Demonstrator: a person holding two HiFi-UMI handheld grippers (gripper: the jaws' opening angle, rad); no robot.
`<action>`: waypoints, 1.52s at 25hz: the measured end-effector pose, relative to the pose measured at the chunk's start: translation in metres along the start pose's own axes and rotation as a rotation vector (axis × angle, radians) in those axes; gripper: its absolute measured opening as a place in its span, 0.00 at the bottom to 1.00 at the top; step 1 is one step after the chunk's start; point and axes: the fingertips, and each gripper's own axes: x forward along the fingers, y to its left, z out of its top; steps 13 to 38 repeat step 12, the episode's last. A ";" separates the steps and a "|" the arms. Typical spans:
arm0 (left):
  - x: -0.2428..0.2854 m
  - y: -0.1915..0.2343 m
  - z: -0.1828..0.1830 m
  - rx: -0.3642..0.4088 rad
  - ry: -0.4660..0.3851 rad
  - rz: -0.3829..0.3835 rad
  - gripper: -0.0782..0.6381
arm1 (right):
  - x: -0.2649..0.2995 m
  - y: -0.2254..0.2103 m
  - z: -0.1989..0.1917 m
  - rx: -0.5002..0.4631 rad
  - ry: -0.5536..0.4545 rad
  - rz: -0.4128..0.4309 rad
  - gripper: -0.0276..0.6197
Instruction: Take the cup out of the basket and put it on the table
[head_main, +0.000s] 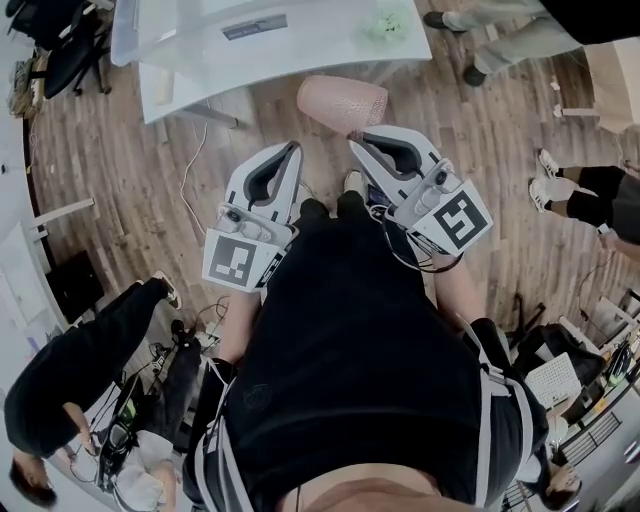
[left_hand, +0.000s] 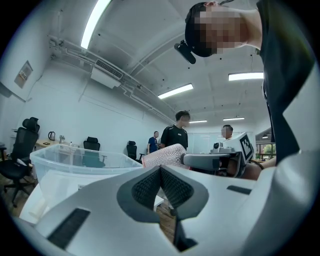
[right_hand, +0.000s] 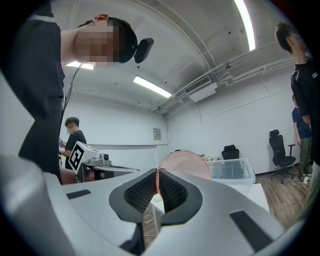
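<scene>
Right gripper (head_main: 358, 140) has its fingers nearly closed, pinching the wall of the pink textured plastic cup (head_main: 342, 103) at the rim. The cup is held in the air, tipped on its side with its base pointing away from the person. In the head view it sits over the wooden floor (head_main: 120, 150), just short of the near edge of the white counter (head_main: 300, 50). Left gripper (head_main: 293, 148) is beside it, fingers pressed together with nothing between them. The clear plastic storage bin (head_main: 125, 45) is on the counter, well apart from the cup.
</scene>
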 end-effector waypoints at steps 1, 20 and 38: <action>0.000 0.000 0.000 0.000 0.001 0.002 0.13 | 0.000 0.000 0.001 -0.001 -0.001 -0.001 0.09; 0.006 -0.007 -0.002 0.000 -0.004 0.010 0.13 | -0.010 -0.005 0.000 -0.005 0.000 0.003 0.09; 0.006 -0.007 -0.002 0.000 -0.004 0.010 0.13 | -0.010 -0.005 0.000 -0.005 0.000 0.003 0.09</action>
